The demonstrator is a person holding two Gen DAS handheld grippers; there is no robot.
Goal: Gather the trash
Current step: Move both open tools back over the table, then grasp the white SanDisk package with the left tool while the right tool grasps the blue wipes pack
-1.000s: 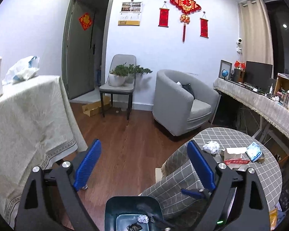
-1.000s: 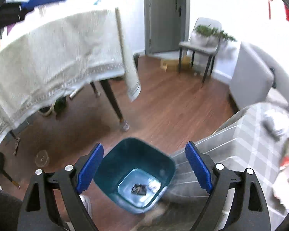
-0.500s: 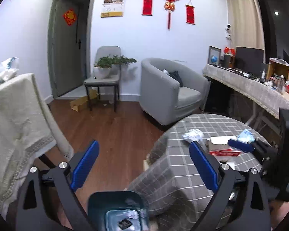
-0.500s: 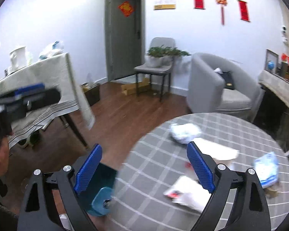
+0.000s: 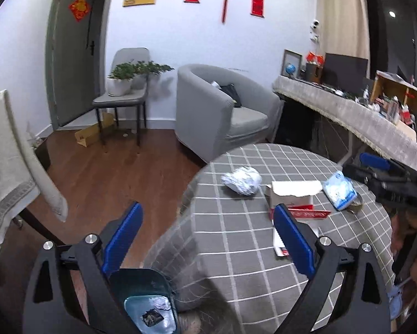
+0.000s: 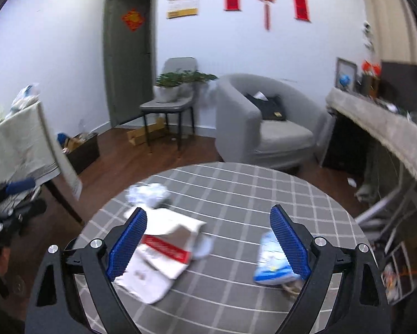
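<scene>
A round table with a grey checked cloth (image 5: 236, 250) (image 6: 236, 194) holds trash: a crumpled white wad (image 5: 241, 179) (image 6: 147, 193), a torn white and red carton (image 5: 294, 194) (image 6: 163, 247) and a blue and white packet (image 5: 339, 189) (image 6: 272, 258). A teal bin (image 5: 147, 297) with scraps inside stands on the floor at the table's left, under my left gripper (image 5: 208, 239), which is open and empty. My right gripper (image 6: 208, 243) is open and empty above the table, the carton and packet between its fingers. It also shows in the left wrist view (image 5: 375, 167).
A grey armchair (image 5: 222, 111) (image 6: 264, 128) and a chair with a potted plant (image 5: 125, 89) (image 6: 169, 94) stand at the far wall. A cloth-covered table (image 5: 8, 153) (image 6: 19, 139) is on the left, a cluttered long desk (image 5: 361, 117) (image 6: 389, 128) on the right. Wood floor lies between.
My right gripper has swung from above the bin up over the round table. My left gripper has turned right, bringing more of the table into view. Both stayed open.
</scene>
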